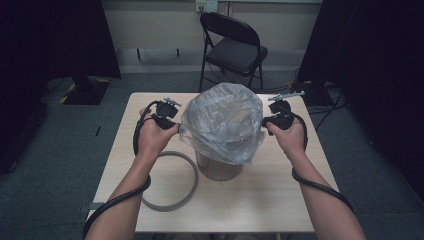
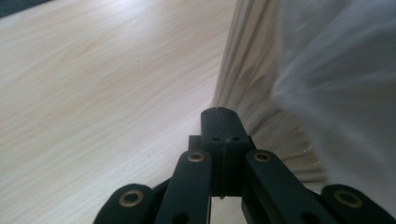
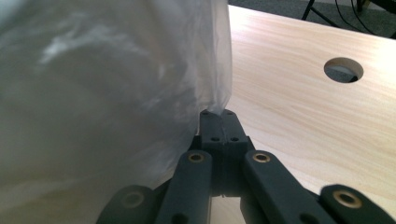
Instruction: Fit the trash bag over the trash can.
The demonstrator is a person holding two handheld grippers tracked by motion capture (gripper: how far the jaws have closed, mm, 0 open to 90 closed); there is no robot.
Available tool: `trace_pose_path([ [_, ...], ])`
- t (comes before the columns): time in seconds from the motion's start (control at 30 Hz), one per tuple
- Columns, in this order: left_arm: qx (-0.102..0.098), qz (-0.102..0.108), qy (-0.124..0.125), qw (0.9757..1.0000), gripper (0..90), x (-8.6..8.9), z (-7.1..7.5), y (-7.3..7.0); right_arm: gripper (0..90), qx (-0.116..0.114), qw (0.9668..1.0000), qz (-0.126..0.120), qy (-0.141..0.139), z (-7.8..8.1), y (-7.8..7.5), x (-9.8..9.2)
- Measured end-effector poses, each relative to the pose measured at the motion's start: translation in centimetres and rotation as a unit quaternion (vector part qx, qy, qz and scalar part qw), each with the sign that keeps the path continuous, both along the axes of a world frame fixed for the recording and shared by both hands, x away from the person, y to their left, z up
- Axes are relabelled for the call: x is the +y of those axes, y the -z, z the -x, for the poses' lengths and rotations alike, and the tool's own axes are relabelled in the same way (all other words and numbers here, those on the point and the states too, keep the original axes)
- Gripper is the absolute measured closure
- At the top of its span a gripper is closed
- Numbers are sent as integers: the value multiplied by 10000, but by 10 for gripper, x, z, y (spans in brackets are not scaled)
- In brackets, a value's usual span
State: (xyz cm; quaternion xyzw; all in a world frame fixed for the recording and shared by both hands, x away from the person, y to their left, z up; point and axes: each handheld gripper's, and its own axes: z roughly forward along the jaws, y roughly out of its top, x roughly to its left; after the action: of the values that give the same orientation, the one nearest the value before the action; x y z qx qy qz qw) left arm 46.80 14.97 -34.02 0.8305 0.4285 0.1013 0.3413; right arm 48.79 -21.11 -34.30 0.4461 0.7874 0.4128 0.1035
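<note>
A clear plastic bag (image 1: pixel 222 120) is draped over a tan round bin (image 1: pixel 220 170) in the middle of the wooden table (image 1: pixel 270 200). My left gripper (image 1: pixel 172 124) is at the bag's left side and my right gripper (image 1: pixel 267 122) at its right side. In the right gripper view my right gripper (image 3: pixel 217 113) is shut, with an edge of the bag (image 3: pixel 93 84) pinched at its tips. In the left gripper view my left gripper (image 2: pixel 219 113) is shut beside the bin's ribbed wall (image 2: pixel 247 70) and the bag (image 2: pixel 336 70). No film shows between its tips.
A grey ring (image 1: pixel 194 177) lies flat on the table left of the bin, under my left forearm. The tabletop has a round hole (image 3: pixel 343 70) on the right. A black folding chair (image 1: pixel 232 45) stands beyond the far edge.
</note>
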Motion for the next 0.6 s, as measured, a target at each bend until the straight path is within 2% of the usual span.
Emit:
trace_pose_path([
  [0.1,3,-17,68,10000,900,2,1,-5,900,-100,9999,-56,64,3,-2,-3],
  [0.3,-129,-45,45,9999,900,5,7,-17,900,-320,9995,32,-5,17,-21,-12],
  [0.37,-166,-51,-30,9998,900,8,12,-22,900,-341,9993,156,-50,22,-25,-14],
  [0.6,-344,20,-90,9994,900,23,30,-43,900,-289,9992,264,-33,39,-31,-19],
])
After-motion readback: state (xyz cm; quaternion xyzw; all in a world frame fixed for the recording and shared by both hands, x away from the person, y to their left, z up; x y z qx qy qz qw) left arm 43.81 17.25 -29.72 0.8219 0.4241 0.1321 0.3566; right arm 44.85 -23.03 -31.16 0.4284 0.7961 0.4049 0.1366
